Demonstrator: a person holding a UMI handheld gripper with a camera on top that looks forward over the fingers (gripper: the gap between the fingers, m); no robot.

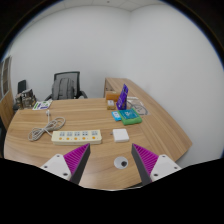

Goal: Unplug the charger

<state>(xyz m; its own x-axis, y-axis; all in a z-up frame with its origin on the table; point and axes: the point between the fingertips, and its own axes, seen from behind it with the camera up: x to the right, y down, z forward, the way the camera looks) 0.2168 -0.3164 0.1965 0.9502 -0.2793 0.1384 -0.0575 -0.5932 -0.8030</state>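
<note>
A white power strip (77,135) lies on the wooden desk (150,135), just beyond my left finger, with its grey cable (45,125) running off to the left. A white square charger block (121,134) lies on the desk to the right of the strip, apart from it. My gripper (111,161) is open and empty above the desk's near edge. Its magenta pads (77,157) stand wide apart. A round cable hole (122,162) in the desk lies between the fingers.
A purple bottle (124,96) stands on a green and blue pad (127,116) at the back right. A black office chair (66,86) stands behind the desk. Shelves with items (27,100) are at the left. White walls surround the desk.
</note>
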